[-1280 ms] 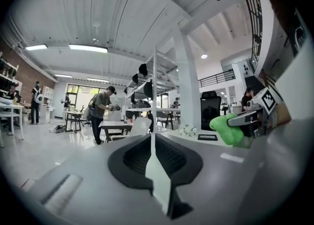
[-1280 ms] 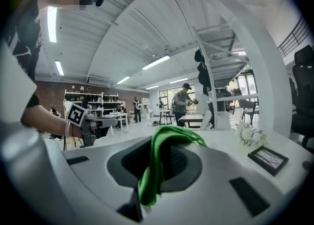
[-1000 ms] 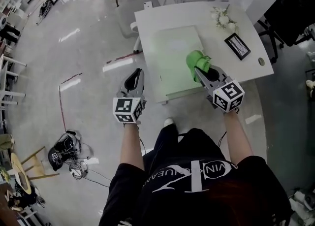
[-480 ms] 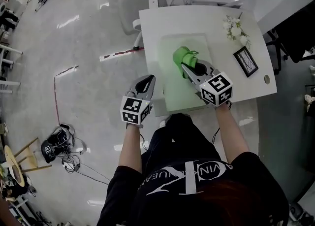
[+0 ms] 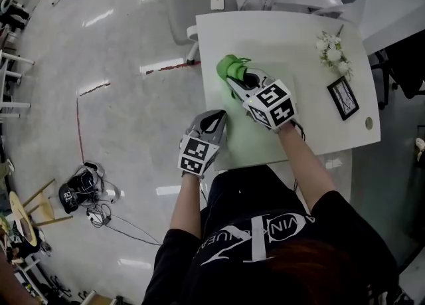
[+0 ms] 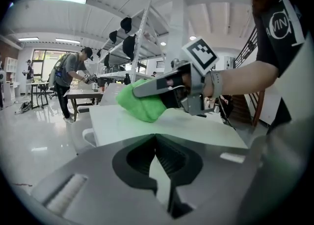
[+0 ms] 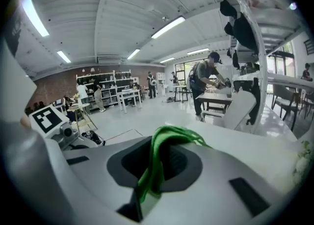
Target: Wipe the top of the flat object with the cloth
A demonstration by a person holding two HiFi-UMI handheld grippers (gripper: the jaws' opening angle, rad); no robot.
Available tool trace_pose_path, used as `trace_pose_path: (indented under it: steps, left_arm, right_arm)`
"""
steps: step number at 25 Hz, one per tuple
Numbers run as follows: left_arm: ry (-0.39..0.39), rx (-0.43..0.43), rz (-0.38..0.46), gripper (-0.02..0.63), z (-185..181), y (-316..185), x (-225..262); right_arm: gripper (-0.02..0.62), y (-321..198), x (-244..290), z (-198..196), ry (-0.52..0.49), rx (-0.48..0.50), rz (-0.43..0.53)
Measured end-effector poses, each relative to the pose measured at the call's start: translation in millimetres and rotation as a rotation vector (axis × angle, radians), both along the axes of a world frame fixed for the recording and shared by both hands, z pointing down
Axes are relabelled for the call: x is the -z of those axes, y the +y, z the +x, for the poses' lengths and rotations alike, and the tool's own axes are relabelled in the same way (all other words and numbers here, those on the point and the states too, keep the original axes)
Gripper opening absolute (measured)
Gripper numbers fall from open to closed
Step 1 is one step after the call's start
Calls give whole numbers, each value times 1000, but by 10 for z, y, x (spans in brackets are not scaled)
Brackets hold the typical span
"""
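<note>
Pressing the cloth [image 5: 230, 68] onto the far left corner of the flat board [image 5: 251, 139], the right claw [image 5: 234, 80] is clamped on it. The board lies on the bench [image 5: 292, 36], long axis running back from that claw toward the person; next stroke likely pulls that way. The left claw [image 5: 214, 119], closed and empty, hovers at the near edge.

Bright green cloth [image 5: 231, 69] against a pale mint board [image 5: 251, 139], on a plain white table [image 5: 292, 31]. The left gripper [image 5: 216, 117] and right gripper [image 5: 234, 82] are grey, with black-and-white square markers [image 5: 270, 104]. On the table are white flowers [image 5: 333, 52] and a black frame [image 5: 342, 98]. The shirt [image 5: 265, 244] is black with white lettering.
</note>
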State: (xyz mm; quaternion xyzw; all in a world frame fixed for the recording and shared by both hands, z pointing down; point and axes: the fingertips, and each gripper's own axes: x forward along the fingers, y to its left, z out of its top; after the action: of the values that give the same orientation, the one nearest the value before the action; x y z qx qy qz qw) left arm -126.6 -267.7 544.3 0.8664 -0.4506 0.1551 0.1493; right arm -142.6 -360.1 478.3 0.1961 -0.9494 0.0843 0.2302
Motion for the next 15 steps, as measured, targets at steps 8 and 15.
trace_pose_path:
  steps: [8, 15]
  left_arm:
    - [-52, -64, 15, 11, 42, -1, -12]
    - [-47, -77, -20, 9, 42, -22, -26]
  right_arm:
    - [46, -53, -330, -323, 116, 62, -99]
    - [46, -198, -421, -189, 165, 8, -122]
